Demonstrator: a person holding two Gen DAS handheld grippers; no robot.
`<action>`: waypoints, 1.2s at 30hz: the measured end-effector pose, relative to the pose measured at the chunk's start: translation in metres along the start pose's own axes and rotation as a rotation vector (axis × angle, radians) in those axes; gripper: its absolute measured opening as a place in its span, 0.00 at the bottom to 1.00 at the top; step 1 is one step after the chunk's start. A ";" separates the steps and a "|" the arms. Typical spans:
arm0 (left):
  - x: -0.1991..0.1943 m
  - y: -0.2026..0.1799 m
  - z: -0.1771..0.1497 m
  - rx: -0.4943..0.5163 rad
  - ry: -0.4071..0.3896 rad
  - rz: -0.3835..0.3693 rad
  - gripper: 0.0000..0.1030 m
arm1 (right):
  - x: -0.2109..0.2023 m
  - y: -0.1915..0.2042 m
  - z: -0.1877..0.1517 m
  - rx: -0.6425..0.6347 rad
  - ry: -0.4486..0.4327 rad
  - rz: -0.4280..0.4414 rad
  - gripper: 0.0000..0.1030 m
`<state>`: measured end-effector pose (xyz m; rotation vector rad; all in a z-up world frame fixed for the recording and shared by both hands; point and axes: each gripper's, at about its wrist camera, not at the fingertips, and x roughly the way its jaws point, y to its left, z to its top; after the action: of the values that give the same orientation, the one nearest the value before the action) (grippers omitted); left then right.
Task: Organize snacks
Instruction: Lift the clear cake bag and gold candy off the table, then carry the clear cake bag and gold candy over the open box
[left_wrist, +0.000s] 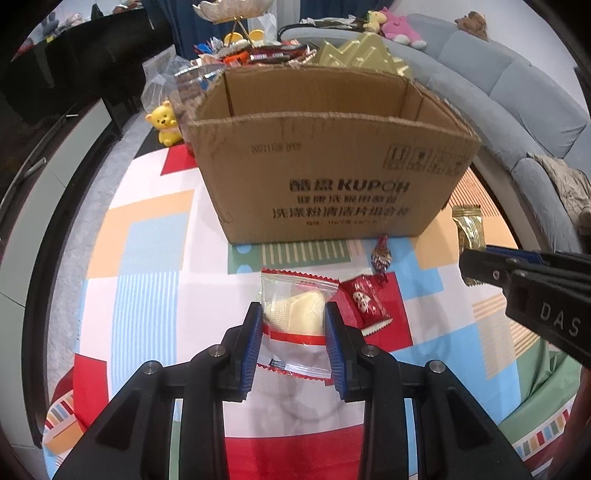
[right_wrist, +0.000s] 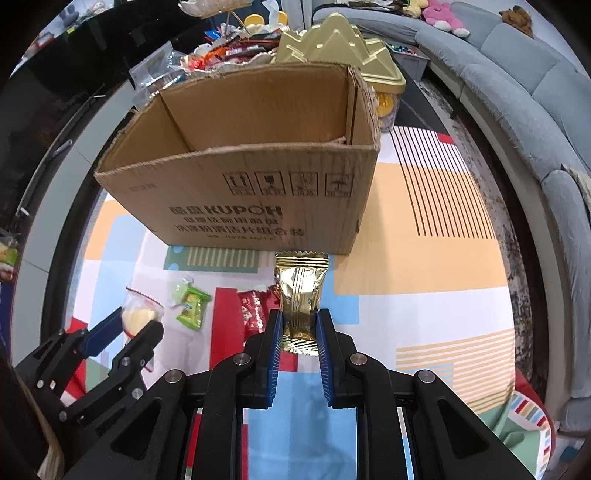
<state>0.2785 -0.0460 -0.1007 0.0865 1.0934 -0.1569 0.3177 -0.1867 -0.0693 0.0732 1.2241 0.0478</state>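
An open cardboard box (left_wrist: 332, 173) stands on the patterned tablecloth; it also shows in the right wrist view (right_wrist: 258, 192). My left gripper (left_wrist: 293, 317) is shut on a clear packet with a white pastry (left_wrist: 295, 306), also seen from the right wrist (right_wrist: 138, 314). My right gripper (right_wrist: 299, 321) is shut on a gold foil snack packet (right_wrist: 301, 291), visible from the left wrist (left_wrist: 469, 229). A red snack packet (left_wrist: 365, 302) and a wrapped candy (left_wrist: 380, 254) lie in front of the box. A green packet (right_wrist: 190, 304) lies left of the red one (right_wrist: 255, 310).
A pile of snacks (left_wrist: 258, 53) and a gold tree-shaped tin (right_wrist: 332, 40) sit behind the box. A yellow bear figure (left_wrist: 164, 123) stands at the box's left. A grey sofa (left_wrist: 517, 92) curves along the right.
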 end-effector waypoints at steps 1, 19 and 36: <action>-0.002 0.001 0.002 -0.003 -0.005 0.002 0.32 | -0.002 0.001 0.000 -0.001 -0.004 0.001 0.19; -0.043 0.007 0.054 -0.017 -0.131 0.024 0.32 | -0.050 0.007 0.021 -0.009 -0.123 0.036 0.19; -0.051 0.008 0.114 -0.003 -0.203 0.027 0.32 | -0.072 0.009 0.067 -0.049 -0.233 0.029 0.19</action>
<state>0.3569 -0.0510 -0.0032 0.0806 0.8893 -0.1369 0.3565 -0.1856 0.0220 0.0523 0.9889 0.0920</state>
